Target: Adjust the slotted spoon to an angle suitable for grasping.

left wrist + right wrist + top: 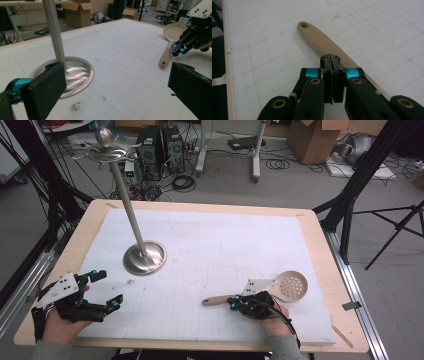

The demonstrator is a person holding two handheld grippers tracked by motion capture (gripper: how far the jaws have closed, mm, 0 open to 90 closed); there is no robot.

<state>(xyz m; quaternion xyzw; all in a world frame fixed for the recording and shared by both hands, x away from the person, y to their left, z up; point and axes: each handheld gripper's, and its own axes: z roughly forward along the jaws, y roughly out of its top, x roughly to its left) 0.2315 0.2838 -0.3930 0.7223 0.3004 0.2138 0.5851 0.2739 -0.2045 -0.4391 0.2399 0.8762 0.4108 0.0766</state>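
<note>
A beige slotted spoon point(292, 285) lies on the white gridded mat, its head to the right and its handle point(319, 40) pointing left. My right gripper point(232, 306) hovers over the handle; its jaws point(333, 62) are pressed together with nothing between them, and the handle passes underneath. At the table's near left, my left gripper point(109, 289) rests in a hand with its jaws wide apart and empty point(117, 82). It faces the round base of a metal stand point(75, 72), with the spoon point(175, 31) and the right gripper point(178, 49) farther off.
The metal stand point(145, 258) has a tall pole and a hooked top disc point(106, 147), and stands left of centre on the mat. The wooden table edge point(320, 245) frames the mat. Crumbs point(76, 106) lie near the left jaw. Boxes, cables and tripod legs surround the table.
</note>
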